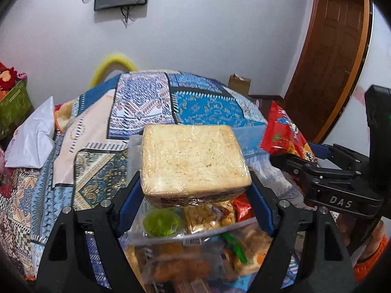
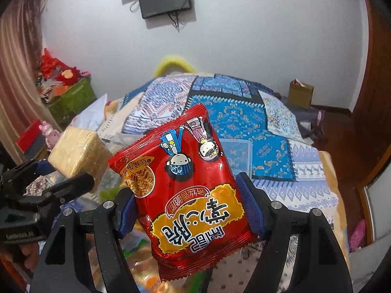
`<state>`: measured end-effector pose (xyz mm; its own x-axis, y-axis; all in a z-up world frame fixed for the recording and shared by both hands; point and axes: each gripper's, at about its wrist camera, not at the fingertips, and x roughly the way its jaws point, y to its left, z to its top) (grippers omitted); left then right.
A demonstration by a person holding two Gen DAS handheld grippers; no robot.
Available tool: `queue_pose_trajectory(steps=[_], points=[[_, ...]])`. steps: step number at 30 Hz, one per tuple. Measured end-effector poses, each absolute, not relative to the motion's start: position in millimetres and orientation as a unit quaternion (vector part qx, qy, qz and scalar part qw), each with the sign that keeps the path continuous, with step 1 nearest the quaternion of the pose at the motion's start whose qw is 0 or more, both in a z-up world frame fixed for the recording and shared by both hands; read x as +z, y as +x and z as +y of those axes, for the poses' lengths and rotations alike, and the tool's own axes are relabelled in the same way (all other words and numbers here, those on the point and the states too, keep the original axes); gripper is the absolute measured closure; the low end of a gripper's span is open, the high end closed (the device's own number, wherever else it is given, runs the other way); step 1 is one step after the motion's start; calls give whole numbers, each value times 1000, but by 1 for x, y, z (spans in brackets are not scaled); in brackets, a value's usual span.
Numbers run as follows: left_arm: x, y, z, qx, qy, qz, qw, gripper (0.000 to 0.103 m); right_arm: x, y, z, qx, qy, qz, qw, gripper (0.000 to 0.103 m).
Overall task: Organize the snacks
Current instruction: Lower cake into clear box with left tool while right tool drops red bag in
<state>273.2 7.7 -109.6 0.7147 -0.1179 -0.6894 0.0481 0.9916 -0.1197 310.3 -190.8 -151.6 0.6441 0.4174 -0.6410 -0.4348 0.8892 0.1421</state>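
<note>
My left gripper (image 1: 194, 190) is shut on a plastic-wrapped tan block of crackers (image 1: 193, 161), held up above a pile of snacks (image 1: 195, 244). The same block shows at the left of the right wrist view (image 2: 78, 156), with the left gripper (image 2: 61, 175) beside it. My right gripper (image 2: 188, 205) is shut on a red noodle snack packet (image 2: 185, 183) with cartoon figures, held upright over the bed. The packet (image 1: 283, 134) and right gripper (image 1: 298, 163) also show at the right of the left wrist view.
A patchwork bedspread (image 1: 190, 97) covers the bed. A clear plastic box (image 2: 238, 151) sits on it behind the packet. Below the left gripper lie a green jelly cup (image 1: 161, 223) and bagged snacks (image 1: 210, 214). A wooden door (image 1: 330, 61) stands right.
</note>
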Motion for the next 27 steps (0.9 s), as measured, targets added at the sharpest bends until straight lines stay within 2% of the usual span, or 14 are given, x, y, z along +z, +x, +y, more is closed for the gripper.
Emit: queue_pose_trajectory(steps=[5,13,21,27], points=[[-134,302,2,-40,-30,399,915,23,-172,336,-185,225,-22,375,899,32],[-162,328,8,-28,-31,424,904,23,-171,343,-171,214,-75,357,906,32],[-178,333,22,-26,-53,461,885,23,-177,349,-159,221,-101,362,900,32],[-173,328,25,-36,-61,457,887,23,-180,351,-152,227,-112,374,892,30]])
